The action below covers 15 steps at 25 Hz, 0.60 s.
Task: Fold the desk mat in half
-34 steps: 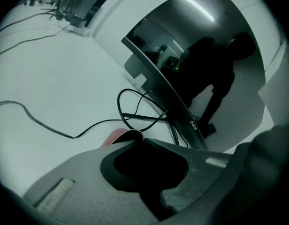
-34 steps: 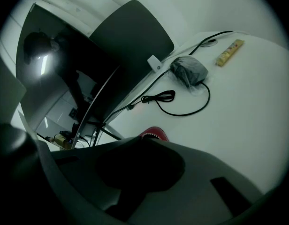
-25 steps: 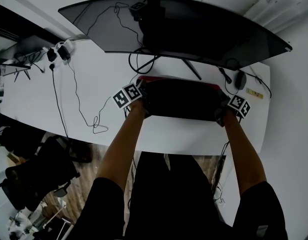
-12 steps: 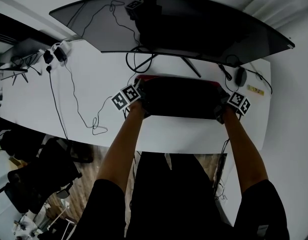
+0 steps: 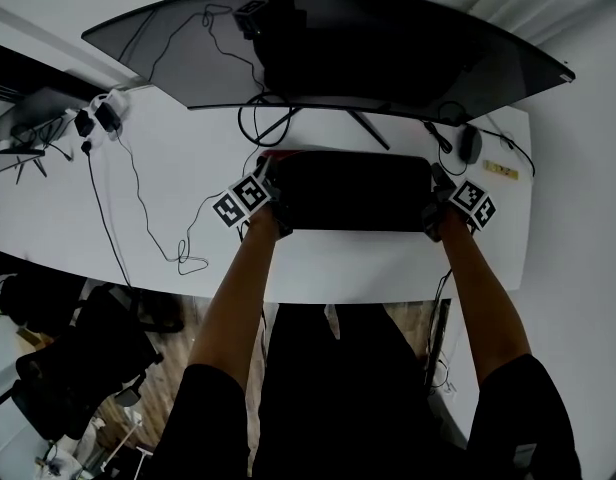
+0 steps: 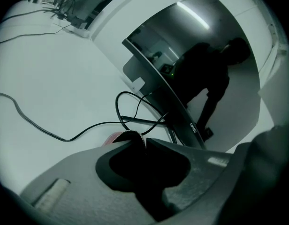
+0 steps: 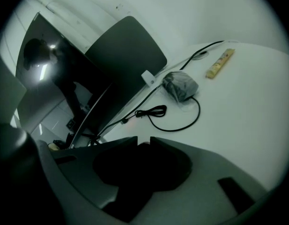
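Desk mat: lies doubled, black, on the white desk before the monitor.
Left gripper: jaws opening, the mat's reddish corner at its tips.
Right gripper: jaws opening, nothing clearly between.
Handling: probably thin, soft and light; best pinched at its end corners.

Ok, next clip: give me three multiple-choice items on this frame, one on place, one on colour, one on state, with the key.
1. Where does the desk mat lie?
A) on the white desk, in front of the monitor
B) on a shelf
C) in a drawer

2. What colour is the sliver at the mat's back left corner?
A) blue
B) red
C) yellow

3. How is the mat?
A) spread out in one layer
B) rolled into a tube
C) folded over on itself

Key:
1 A, the head view shows it just below the curved screen.
2 B, red peeks past the black face.
3 C, a narrow doubled band with the other face showing at one corner.
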Each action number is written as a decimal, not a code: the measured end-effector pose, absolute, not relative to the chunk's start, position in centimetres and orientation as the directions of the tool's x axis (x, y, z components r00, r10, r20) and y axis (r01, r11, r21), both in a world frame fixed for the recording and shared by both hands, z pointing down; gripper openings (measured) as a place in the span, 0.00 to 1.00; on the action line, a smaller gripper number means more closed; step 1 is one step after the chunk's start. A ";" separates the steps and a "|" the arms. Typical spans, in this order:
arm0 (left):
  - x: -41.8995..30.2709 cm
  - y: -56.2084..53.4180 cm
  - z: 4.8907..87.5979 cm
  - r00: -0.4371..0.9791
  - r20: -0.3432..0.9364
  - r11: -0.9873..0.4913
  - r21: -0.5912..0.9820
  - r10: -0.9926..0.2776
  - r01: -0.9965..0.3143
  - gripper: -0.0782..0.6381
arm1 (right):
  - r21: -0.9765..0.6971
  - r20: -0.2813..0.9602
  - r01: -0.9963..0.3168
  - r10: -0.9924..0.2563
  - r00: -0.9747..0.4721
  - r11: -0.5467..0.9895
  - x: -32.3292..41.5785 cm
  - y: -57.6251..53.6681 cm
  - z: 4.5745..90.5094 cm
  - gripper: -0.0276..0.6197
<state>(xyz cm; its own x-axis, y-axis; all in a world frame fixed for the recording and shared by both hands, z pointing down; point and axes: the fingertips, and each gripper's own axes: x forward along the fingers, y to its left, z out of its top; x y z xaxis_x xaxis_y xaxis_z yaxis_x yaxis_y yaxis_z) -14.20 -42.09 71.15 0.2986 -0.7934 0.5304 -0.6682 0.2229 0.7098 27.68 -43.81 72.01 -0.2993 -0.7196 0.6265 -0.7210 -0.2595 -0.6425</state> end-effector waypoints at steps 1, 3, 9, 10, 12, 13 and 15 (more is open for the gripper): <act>-14.2 -42.1 71.1 0.299 0.529 0.220 0.709 -0.794 -0.670 0.20 | -0.640 0.628 -0.722 -0.721 -0.292 -0.265 28.0 -43.6 72.0 0.14; -14.1 -42.1 70.9 0.300 0.526 0.213 0.707 -0.796 -0.675 0.20 | -0.638 0.629 -0.722 -0.723 -0.288 -0.267 28.4 -43.1 71.8 0.14; -14.2 -41.8 70.4 0.306 0.511 0.210 0.724 -0.803 -0.657 0.25 | -0.633 0.624 -0.731 -0.727 -0.286 -0.256 28.2 -41.5 71.2 0.14; -14.3 -41.7 70.2 0.302 0.502 0.209 0.730 -0.811 -0.651 0.30 | -0.633 0.622 -0.733 -0.727 -0.291 -0.248 28.1 -41.2 71.1 0.14; -14.6 -41.6 69.7 0.294 0.488 0.205 0.735 -0.822 -0.647 0.31 | -0.635 0.615 -0.739 -0.726 -0.308 -0.225 27.6 -40.7 70.7 0.14; -14.6 -41.5 69.5 0.293 0.483 0.199 0.733 -0.825 -0.650 0.32 | -0.637 0.612 -0.740 -0.726 -0.315 -0.216 27.5 -40.4 70.5 0.14; -14.6 -41.3 68.8 0.291 0.475 0.183 0.726 -0.830 -0.663 0.32 | -0.641 0.606 -0.740 -0.727 -0.323 -0.205 27.4 -39.9 70.1 0.14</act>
<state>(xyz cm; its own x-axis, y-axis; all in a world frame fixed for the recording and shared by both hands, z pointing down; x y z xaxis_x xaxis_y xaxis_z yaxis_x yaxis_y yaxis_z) -14.63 -41.30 68.80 0.2912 -0.8304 0.4750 -0.6629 0.1829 0.7261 27.37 -39.88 70.15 -0.3231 -0.7272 0.6056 -0.7399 -0.2049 -0.6408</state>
